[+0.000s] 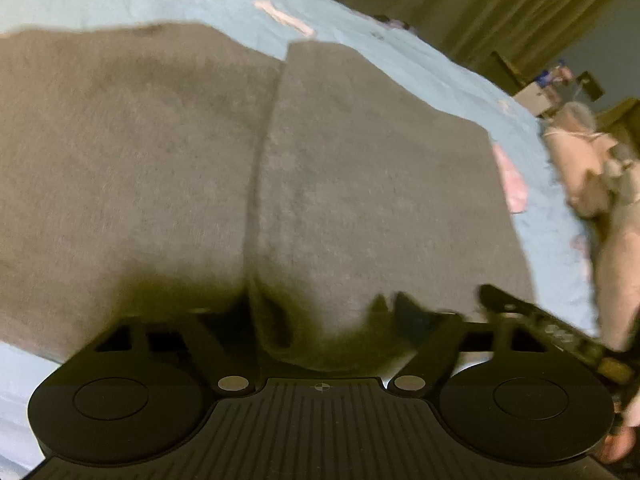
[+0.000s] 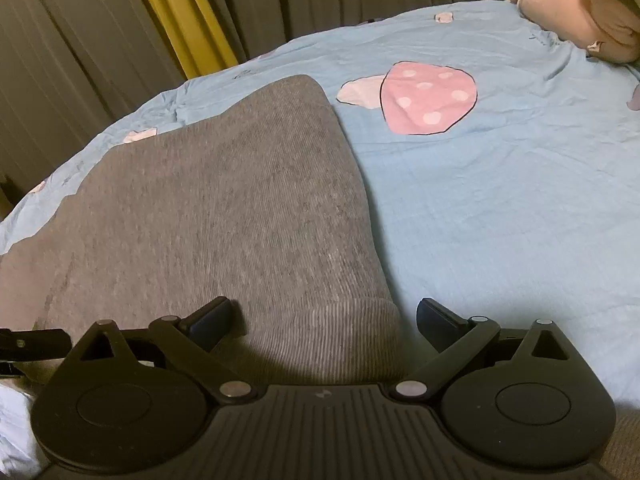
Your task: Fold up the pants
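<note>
Plainly, grey pants (image 2: 224,208) lie flat on a blue sheet (image 2: 500,208) with a pink mushroom print (image 2: 428,100). Right gripper (image 2: 324,320) straddles the cuff, fingers apart. Left gripper (image 1: 320,312) is blurred; cloth seems bunched between its fingers, though I cannot tell if they pinch. Curtains (image 2: 100,40) fill the upper left.

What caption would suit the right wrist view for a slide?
Right gripper, fingers open, poised over the cuff of grey pants on a blue mushroom-print bedsheet.
</note>
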`<state>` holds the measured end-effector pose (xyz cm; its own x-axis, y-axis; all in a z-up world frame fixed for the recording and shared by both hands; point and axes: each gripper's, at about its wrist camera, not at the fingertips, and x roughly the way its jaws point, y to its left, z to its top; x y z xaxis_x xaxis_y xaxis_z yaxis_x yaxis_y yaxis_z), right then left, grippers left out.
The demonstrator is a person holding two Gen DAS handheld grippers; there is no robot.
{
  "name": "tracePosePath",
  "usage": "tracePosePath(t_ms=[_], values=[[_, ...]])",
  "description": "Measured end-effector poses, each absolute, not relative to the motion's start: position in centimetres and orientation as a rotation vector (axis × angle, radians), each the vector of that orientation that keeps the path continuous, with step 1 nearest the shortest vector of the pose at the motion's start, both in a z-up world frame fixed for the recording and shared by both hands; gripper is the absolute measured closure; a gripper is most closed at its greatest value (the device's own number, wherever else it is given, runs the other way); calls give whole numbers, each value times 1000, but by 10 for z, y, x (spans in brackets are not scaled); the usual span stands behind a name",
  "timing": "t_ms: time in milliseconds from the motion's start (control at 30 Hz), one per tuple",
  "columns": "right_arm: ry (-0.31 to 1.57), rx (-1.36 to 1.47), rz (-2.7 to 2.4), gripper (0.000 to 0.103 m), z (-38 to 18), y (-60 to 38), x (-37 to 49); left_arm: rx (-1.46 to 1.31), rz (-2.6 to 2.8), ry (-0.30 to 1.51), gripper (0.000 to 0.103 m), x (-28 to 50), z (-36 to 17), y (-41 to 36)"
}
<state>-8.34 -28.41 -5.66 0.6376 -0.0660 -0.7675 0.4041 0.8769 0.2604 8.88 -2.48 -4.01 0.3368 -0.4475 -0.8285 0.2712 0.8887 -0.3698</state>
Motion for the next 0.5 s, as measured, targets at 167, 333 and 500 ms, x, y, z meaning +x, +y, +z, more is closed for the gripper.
tracePosePath(t_ms=[167,333,500], values=[[847,442,-280,4,-57,-285,-82,-201,-434,1090,85,86,-36,-15],[849,448,-279,4,-57,-284,-82,-77,-443,863,88,59,-7,-24],[858,433,-276,4,-59,-283,-81,32,-327,1001,74,68,-29,-36]])
